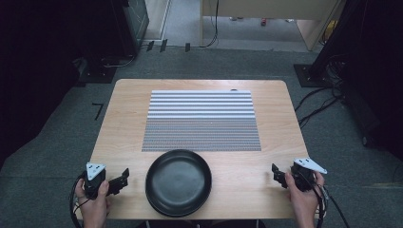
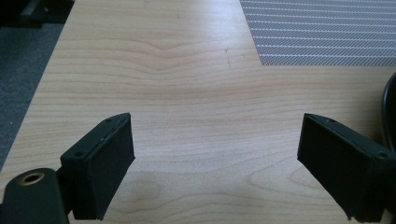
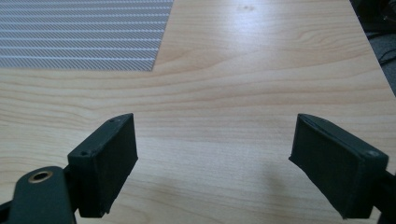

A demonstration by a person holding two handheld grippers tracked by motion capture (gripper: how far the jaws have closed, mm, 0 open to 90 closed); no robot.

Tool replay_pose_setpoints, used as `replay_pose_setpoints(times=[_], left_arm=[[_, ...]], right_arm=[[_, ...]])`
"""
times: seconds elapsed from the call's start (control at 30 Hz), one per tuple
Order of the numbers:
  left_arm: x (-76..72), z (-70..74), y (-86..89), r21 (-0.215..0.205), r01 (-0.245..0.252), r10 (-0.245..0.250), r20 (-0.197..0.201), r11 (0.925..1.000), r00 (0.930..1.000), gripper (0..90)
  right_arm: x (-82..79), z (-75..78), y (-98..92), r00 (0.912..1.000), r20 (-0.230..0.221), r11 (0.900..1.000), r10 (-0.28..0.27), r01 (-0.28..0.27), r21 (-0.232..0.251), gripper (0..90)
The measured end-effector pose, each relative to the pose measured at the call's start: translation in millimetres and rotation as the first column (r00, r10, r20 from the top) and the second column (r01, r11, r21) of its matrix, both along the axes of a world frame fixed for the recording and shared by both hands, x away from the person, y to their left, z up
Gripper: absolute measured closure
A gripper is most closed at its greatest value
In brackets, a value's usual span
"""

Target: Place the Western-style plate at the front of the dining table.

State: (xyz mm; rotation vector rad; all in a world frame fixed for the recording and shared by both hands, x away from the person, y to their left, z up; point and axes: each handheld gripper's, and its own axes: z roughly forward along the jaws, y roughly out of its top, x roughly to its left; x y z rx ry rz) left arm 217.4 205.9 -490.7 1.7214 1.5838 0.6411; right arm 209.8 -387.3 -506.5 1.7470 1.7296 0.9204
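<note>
On a light wooden surface (image 1: pixel 123 123) ringed by grey carpet (image 1: pixel 57 133) and dark equipment, a black plate (image 1: pixel 178 182) sits at the middle of the near edge, just touching a striped grey placemat (image 1: pixel 201 121) at the centre; the left hand-held gripper (image 1: pixel 122 177) near the near-left corner and the right hand-held gripper (image 1: pixel 276 173) near the near-right corner both rest with jaws wide apart, holding nothing; cables (image 1: pixel 313 107) trail across the carpet.

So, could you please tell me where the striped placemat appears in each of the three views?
High view: striped placemat lies mid-table, just beyond the black plate.
Left gripper view: its corner fills the top right.
Right gripper view: its corner fills the top left.
Shared landmark: the wooden table.
</note>
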Motion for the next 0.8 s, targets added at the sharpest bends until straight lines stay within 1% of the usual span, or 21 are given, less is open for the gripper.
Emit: replay_pose_setpoints(times=[0.03, 0.07, 0.1, 0.13, 0.17, 0.2, 0.23, 0.33, 0.37, 0.4, 0.43, 0.47, 0.5, 0.53, 0.57, 0.63, 0.67, 0.7, 0.8], left_arm=[[0.0, 0.0, 0.0, 0.0, 0.0, 0.0, 0.0, 1.0, 1.0, 10.7], [-0.5, 2.4, 0.0, -0.041, 0.001, -0.001, -0.003, 0.9992, 1.0, 10.7], [-0.6, 4.5, -0.8, -0.069, 0.002, -0.002, -0.002, 0.9976, 1.0, 10.7], [-0.5, 6.4, -2.4, -0.069, 0.004, -0.003, 0.002, 0.9976, 1.0, 10.7], [-0.5, 6.4, -2.4, -0.069, 0.004, -0.003, 0.002, 0.9976, 1.0, 10.7], [-1.1, 10.9, -5.5, -0.076, 0.007, -0.006, 0.013, 0.9971, 0.9999, 10.7], [-1.1, 10.9, -5.5, -0.076, 0.007, -0.006, 0.013, 0.9971, 0.9999, 10.7], [-2.7, 15.9, -10.2, -0.072, 0.012, -0.01, 0.02, 0.9973, 0.9997, 10.7], [-3.2, 17.1, -11.5, -0.066, 0.013, -0.012, 0.021, 0.9977, 0.9997, 10.7], [-3.7, 18.0, -12.8, -0.058, 0.015, -0.013, 0.022, 0.9982, 0.9997, 10.7], [-4.2, 18.6, -13.7, -0.056, 0.015, -0.013, 0.021, 0.9983, 0.9997, 10.7], [-5.3, 19.9, -14.7, -0.049, 0.013, -0.012, 0.021, 0.9987, 0.9997, 10.7], [-5.3, 19.9, -14.7, -0.049, 0.013, -0.012, 0.021, 0.9987, 0.9997, 10.7], [-5.6, 20.5, -14.9, -0.053, 0.014, -0.013, 0.021, 0.9985, 0.9997, 10.7], [-6.4, 23.1, -15.8, -0.067, 0.016, -0.015, 0.023, 0.9976, 0.9996, 10.7], [-6.9, 24.6, -16.5, -0.064, 0.018, -0.016, 0.026, 0.9978, 0.9995, 10.8], [-7.8, 27.8, -18.4, -0.07, 0.028, -0.026, 0.028, 0.9972, 0.9993, 10.8], [-7.8, 27.8, -18.4, -0.07, 0.028, -0.026, 0.028, 0.9972, 0.9993, 10.8], [-8.6, 30.6, -22.8, -0.074, 0.04, -0.038, 0.027, 0.9965, 0.9989, 10.8]], right_arm=[[0.0, 0.0, 0.0, 1.0, 0.0, 1.0, 0.0, 0.0, 0.0, 13.8], [-1.1, 3.4, 1.2, 1.0, 0.0, 0.998, -0.006, 0.006, 0.061, 14.4], [-1.5, 4.7, 1.1, 1.0, 0.001, 0.994, -0.007, 0.007, 0.109, 14.4], [-2.7, 7.2, 2.4, 1.0, 0.007, 0.987, -0.006, 0.005, 0.158, 14.5], [-2.7, 7.2, 2.4, 1.0, 0.007, 0.987, -0.006, 0.005, 0.158, 14.5], [-4.2, 11.6, 8.7, 0.9999, 0.014, 0.988, 0.002, -0.004, 0.153, 14.7], [-4.2, 11.6, 8.7, 0.9999, 0.014, 0.988, 0.002, -0.004, 0.153, 14.7], [-4.8, 17.1, 16.0, 0.999, 0.026, 0.989, 0.037, -0.041, 0.14, 14.6], [-5.0, 19.2, 17.3, 0.999, 0.024, 0.988, 0.037, -0.041, 0.148, 14.6], [-5.5, 21.3, 17.9, 0.9987, 0.032, 0.989, 0.039, -0.043, 0.144, 14.6], [-5.9, 23.3, 18.9, 0.9984, 0.039, 0.99, 0.042, -0.046, 0.131, 14.6], [-6.9, 26.2, 20.3, 0.9983, 0.043, 0.993, 0.04, -0.044, 0.107, 14.6], [-6.9, 26.2, 20.3, 0.9983, 0.043, 0.993, 0.04, -0.044, 0.107, 14.6], [-8.1, 28.2, 21.1, 0.9983, 0.048, 0.996, 0.034, -0.038, 0.081, 14.8], [-8.9, 29.6, 21.7, 0.9984, 0.049, 0.996, 0.028, -0.032, 0.082, 14.9], [-9.5, 30.4, 22.4, 0.9985, 0.049, 0.996, 0.024, -0.028, 0.086, 14.9], [-10.7, 32.4, 26.4, 0.9984, 0.05, 0.996, 0.027, -0.031, 0.079, 15.0], [-10.7, 32.4, 26.4, 0.9984, 0.05, 0.996, 0.027, -0.031, 0.079, 15.0], [-8.6, 33.9, 38.0, 0.9973, 0.044, 0.995, 0.058, -0.061, 0.075, 15.2]])
